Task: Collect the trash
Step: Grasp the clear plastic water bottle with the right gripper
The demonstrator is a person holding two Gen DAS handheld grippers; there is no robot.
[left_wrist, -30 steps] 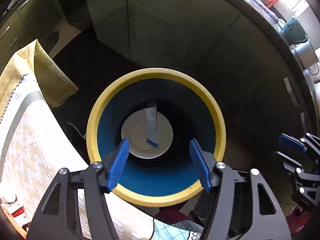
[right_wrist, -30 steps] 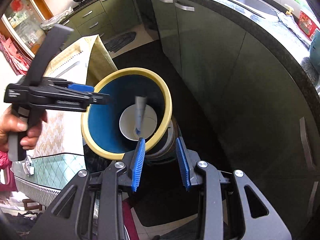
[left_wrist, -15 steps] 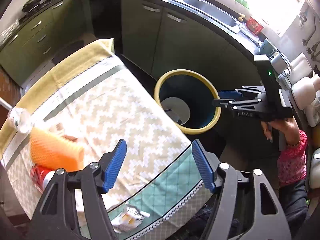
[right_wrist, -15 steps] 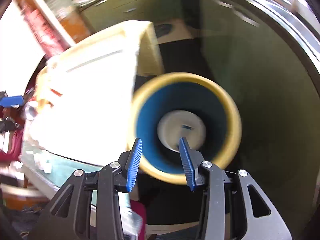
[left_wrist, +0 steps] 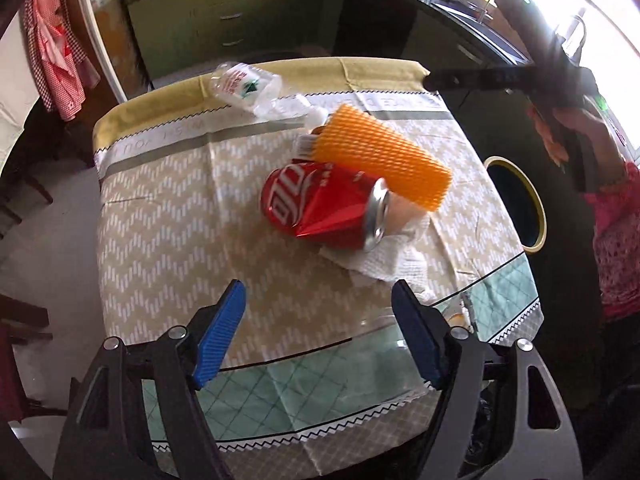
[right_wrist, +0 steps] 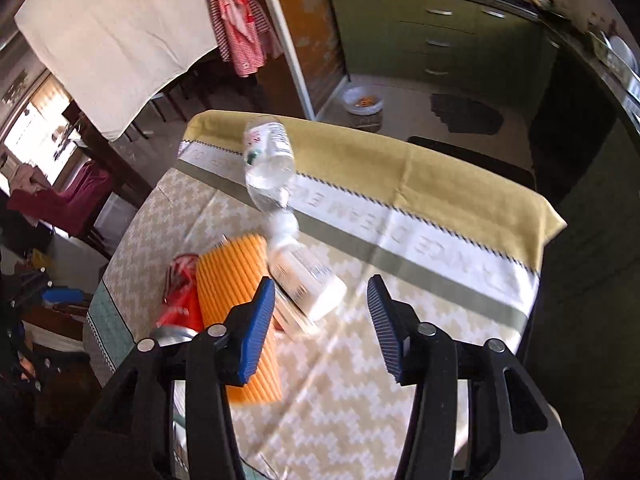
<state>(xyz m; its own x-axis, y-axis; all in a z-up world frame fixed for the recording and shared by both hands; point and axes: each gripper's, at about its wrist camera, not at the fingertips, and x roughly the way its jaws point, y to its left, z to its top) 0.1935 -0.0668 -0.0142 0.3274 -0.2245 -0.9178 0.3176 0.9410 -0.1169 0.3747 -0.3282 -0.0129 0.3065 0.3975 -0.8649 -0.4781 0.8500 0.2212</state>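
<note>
Both claws are back over the counter [left_wrist: 168,216] to pick more trash. The left claw [left_wrist: 318,334] has just been opening, empty, below the red can [left_wrist: 320,204] mid-frame. The right claw [right_wrist: 322,328] has also been opening, empty, near the white bottle [right_wrist: 306,280]. Next: close on one piece.

Both wrist views look steeply down along their jaws from near above the cloth-covered desk [left_wrist: 168,216], left from its teal-edged end, right from farther along, sharing the orange mesh sleeve [left_wrist: 380,160], red can [left_wrist: 320,204] and clear bottle [right_wrist: 268,160].
</note>
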